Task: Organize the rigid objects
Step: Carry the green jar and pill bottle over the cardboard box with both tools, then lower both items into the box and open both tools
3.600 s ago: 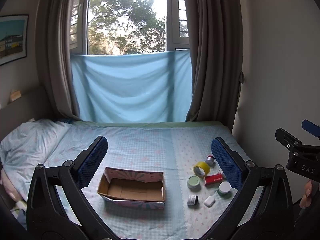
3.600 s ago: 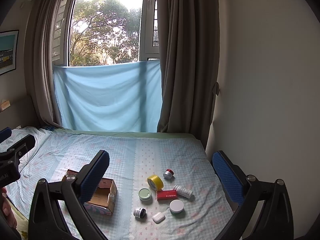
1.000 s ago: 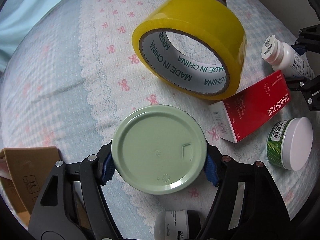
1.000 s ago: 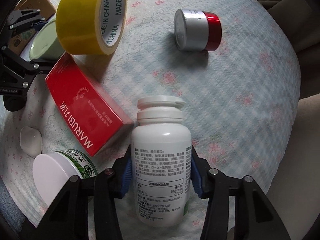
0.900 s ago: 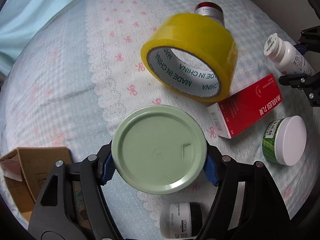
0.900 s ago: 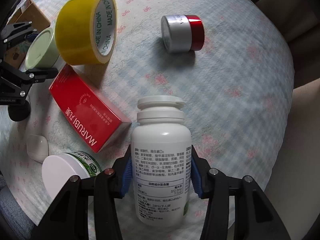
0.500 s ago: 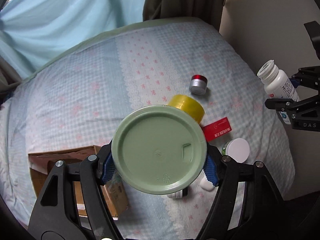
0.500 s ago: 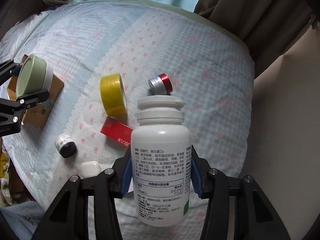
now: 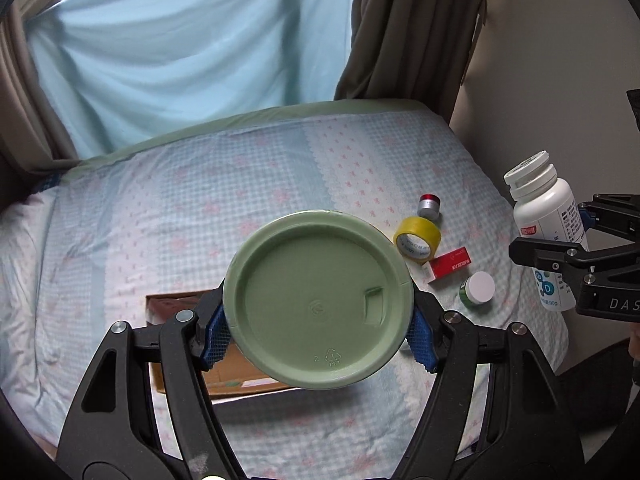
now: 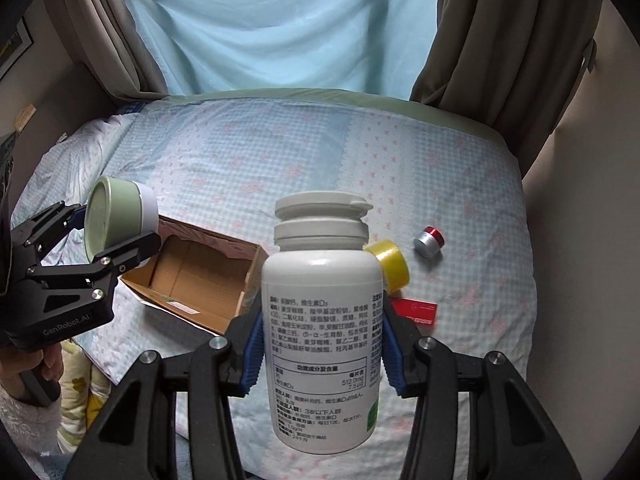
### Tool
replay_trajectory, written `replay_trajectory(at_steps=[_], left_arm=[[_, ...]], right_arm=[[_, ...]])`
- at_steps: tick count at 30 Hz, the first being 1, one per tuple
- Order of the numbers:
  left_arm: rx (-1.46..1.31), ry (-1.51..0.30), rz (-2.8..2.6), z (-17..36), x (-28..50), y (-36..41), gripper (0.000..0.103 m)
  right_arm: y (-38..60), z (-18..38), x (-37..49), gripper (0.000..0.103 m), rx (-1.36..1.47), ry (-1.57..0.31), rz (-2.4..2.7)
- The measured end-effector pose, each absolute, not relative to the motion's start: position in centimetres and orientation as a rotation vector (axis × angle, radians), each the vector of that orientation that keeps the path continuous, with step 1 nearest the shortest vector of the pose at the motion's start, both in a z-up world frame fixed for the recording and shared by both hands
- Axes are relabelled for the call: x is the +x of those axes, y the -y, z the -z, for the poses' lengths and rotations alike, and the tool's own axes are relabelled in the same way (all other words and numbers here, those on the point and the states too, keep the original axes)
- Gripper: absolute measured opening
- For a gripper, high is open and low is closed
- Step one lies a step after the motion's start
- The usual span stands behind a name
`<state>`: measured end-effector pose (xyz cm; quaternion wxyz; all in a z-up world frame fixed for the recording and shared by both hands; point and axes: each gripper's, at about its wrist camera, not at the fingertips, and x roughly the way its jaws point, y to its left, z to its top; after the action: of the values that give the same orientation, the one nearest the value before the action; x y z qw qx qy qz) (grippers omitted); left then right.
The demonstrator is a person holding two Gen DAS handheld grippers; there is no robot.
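Note:
My left gripper (image 9: 318,334) is shut on a pale green jar (image 9: 318,300), held high above the bed; the jar also shows in the right wrist view (image 10: 114,218). My right gripper (image 10: 322,350) is shut on a white pill bottle (image 10: 322,320), also lifted; the bottle shows in the left wrist view (image 9: 544,220). An open cardboard box (image 10: 196,276) lies on the bed below the jar. Yellow tape (image 9: 416,238), a red box (image 9: 450,264), a red-and-silver jar (image 9: 429,205) and a white-lidded green jar (image 9: 478,288) lie on the bed.
The bed has a blue checked sheet (image 9: 200,216). A wall (image 10: 580,240) runs along its right side. Curtains and a blue cloth (image 9: 180,60) hang behind the bed. A hand (image 10: 24,364) holds the left gripper's handle.
Both grippers have risen further from the bed with the green jar and the pill bottle. The objects on the sheet look smaller. The box now lies under the green jar.

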<state>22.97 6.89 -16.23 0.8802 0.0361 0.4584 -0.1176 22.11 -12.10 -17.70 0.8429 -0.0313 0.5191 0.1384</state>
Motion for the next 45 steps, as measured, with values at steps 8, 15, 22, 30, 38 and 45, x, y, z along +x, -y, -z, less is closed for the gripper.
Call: replay_trajectory(at_steps=[8, 15, 22, 30, 38, 45], left_arm=[[0.057, -0.999, 0.25, 17.1, 22.2, -19.1, 0.068], [0.03, -1.09, 0.218, 21.8, 24.1, -25.0, 0.068], [0.006, -1.22, 0.175, 28.4, 27.8, -26.9, 0.068], [0.047, -1.381, 0.183, 38.1, 32.3, -26.6, 0.068], [-0.005, -1.535, 0.13, 46.6, 34.0, -24.3, 0.068], [0.032, -1.562, 0.101, 48.0, 35.0, -23.7, 0.068]], right_arm=[[-0.9, 18.1, 21.6, 0.046, 0.064, -1.094, -0.28], [-8.1, 21.9, 23.1, 0.046, 0.101, -1.167, -0.272], [-11.4, 27.9, 26.1, 0.046, 0.121, -1.272, -0.253], [-11.1, 37.6, 29.4, 0.046, 0.116, -1.415, -0.21], [-10.1, 45.6, 30.1, 0.046, 0.146, -1.514, -0.187], [-10.0, 46.8, 29.9, 0.046, 0.114, -1.535, -0.204]])
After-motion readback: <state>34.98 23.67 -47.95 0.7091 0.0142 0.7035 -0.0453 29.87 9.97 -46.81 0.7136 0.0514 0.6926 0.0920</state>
